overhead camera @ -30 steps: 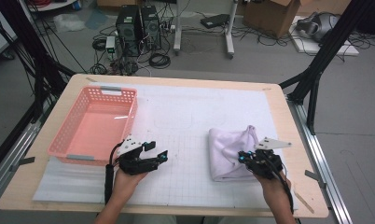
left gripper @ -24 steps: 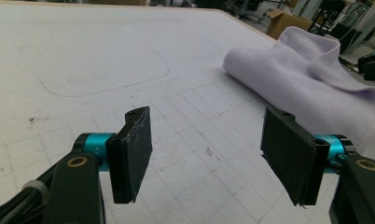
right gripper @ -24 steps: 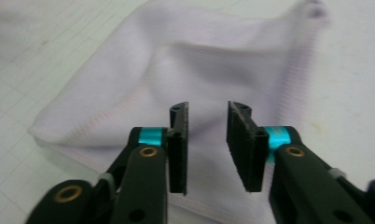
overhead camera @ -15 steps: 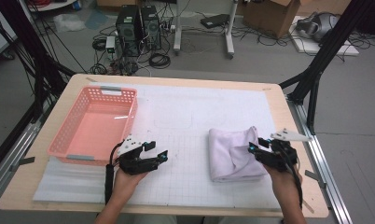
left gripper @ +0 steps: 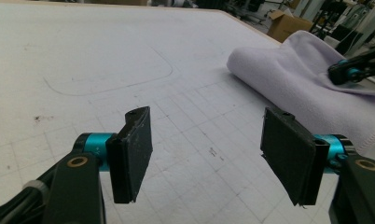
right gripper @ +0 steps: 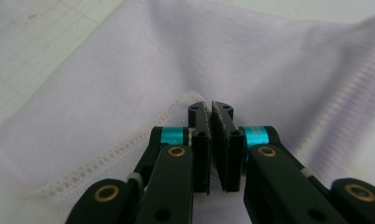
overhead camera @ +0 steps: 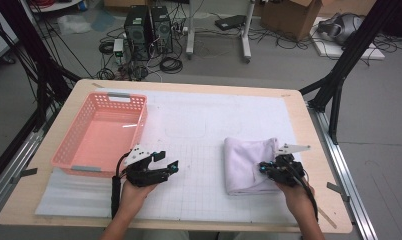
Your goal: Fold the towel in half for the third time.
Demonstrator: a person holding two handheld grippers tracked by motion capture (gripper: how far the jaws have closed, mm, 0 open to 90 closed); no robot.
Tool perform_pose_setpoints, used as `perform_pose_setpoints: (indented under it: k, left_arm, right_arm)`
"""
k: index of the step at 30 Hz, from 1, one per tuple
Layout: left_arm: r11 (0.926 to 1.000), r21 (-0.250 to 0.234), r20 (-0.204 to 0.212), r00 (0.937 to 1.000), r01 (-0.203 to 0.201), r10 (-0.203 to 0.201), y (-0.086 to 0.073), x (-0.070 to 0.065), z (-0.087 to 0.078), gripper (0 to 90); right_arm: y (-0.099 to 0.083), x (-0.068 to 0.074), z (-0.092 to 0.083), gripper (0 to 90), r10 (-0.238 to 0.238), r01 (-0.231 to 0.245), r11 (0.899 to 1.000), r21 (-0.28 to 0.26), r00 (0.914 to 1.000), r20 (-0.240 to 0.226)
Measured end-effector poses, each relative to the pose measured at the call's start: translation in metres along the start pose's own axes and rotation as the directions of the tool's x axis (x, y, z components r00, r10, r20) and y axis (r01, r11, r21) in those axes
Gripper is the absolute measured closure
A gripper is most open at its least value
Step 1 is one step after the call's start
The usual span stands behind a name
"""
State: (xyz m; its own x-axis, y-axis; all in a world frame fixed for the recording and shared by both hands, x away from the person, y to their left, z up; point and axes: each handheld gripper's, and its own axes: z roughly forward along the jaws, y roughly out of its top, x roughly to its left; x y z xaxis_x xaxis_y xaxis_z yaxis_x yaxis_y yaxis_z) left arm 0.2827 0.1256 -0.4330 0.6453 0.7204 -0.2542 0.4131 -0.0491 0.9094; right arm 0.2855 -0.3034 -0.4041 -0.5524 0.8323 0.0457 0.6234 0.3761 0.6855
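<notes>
The towel point(overhead camera: 250, 164) lies folded on the mat's right half, its long axis running away from the person, and the right gripper point(overhead camera: 270, 168) sits on its near right part with jaws together at the stitched hem point(right gripper: 129, 140); whether any cloth is pinched between them I cannot tell. The left gripper point(overhead camera: 165, 167) rests well apart to the left, jaws wide apart and empty, just beside the pink basket point(overhead camera: 69, 150). So the right hand is plainly nearer, and any lift would likely start from that hem.

Left tool point(overhead camera: 170, 167) low, jaws spread wide. Right tool point(overhead camera: 263, 168) low, jaws pressed together, pointing left.
</notes>
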Motion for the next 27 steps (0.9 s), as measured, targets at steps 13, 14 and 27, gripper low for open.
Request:
perform_pose_setpoints:
  k: [13, 14, 27]
  left_arm:
    - [1.0000, -0.005, -0.005, 1.0000, 0.005, -0.005, 0.000, 0.000, -0.001, 34.2]
    - [1.0000, -0.004, -0.004, 1.0000, 0.003, -0.003, 0.000, 0.000, -0.001, 34.1]
    - [1.0000, -0.007, -0.005, 1.0000, 0.007, -0.007, 0.000, 0.001, -0.001, 34.2]
  right_arm:
    - [-0.040, -0.022, -0.063, 65.1, 0.085, -0.077, 0.994, -0.083, 0.9910, 0.103]
    - [-0.037, -0.022, -0.065, 64.3, 0.086, -0.076, 0.992, -0.097, 0.9912, 0.101]
    - [0.010, 0.004, -0.009, 63.1, -0.049, 0.049, 0.999, 0.012, 0.9963, 0.070]
